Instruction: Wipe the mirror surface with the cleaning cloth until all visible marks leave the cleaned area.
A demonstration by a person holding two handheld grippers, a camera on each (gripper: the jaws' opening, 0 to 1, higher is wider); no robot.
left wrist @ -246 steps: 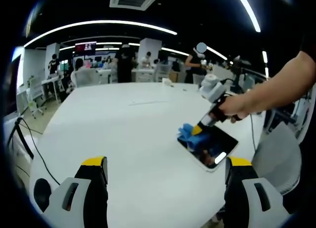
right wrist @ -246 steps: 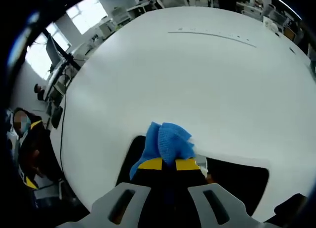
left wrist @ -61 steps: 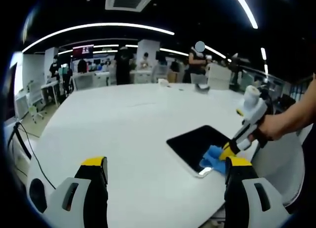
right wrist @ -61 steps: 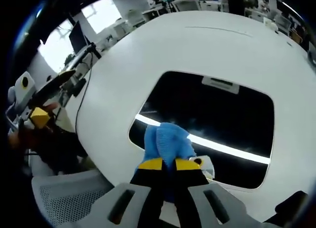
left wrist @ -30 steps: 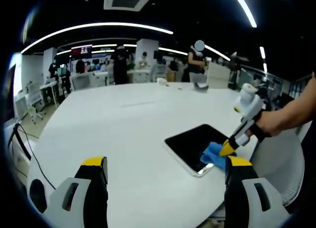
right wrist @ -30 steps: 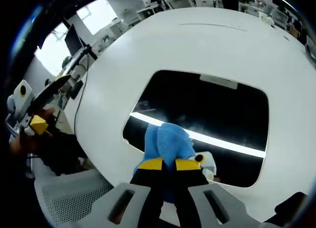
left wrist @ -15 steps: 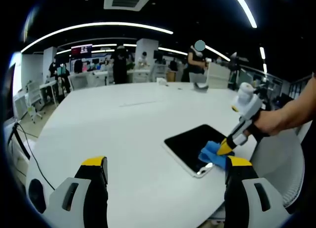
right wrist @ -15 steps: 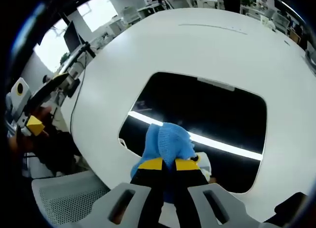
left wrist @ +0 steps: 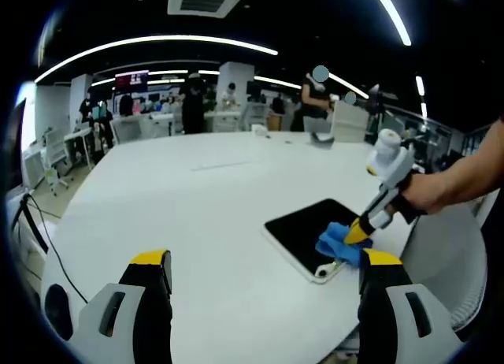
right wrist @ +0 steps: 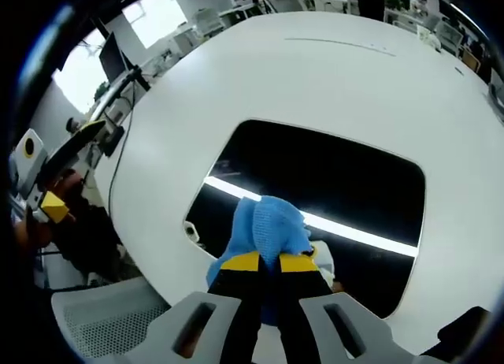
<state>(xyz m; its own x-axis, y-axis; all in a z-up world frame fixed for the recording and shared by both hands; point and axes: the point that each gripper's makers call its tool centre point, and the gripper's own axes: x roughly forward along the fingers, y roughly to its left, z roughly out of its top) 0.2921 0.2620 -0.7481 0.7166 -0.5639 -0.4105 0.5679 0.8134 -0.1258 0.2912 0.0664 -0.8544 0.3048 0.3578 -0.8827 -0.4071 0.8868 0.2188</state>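
Both jaws of the right gripper [right wrist: 264, 263] pinch a crumpled blue cloth [right wrist: 269, 225] on the glossy rounded-rectangle mirror [right wrist: 346, 191]; left gripper [left wrist: 260, 263] jaws apart

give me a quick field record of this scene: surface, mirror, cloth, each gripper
surface: white table, rounded edge
mirror: dark rectangular mirror lying flat on the table near its edge, reflecting a bright ceiling light strip
cloth: blue cleaning cloth pressed on the mirror's near part
right gripper: right gripper shut on the cloth, fingers together
left gripper: left gripper open, holding nothing, above the table and apart from the mirror
background: office with people and desks
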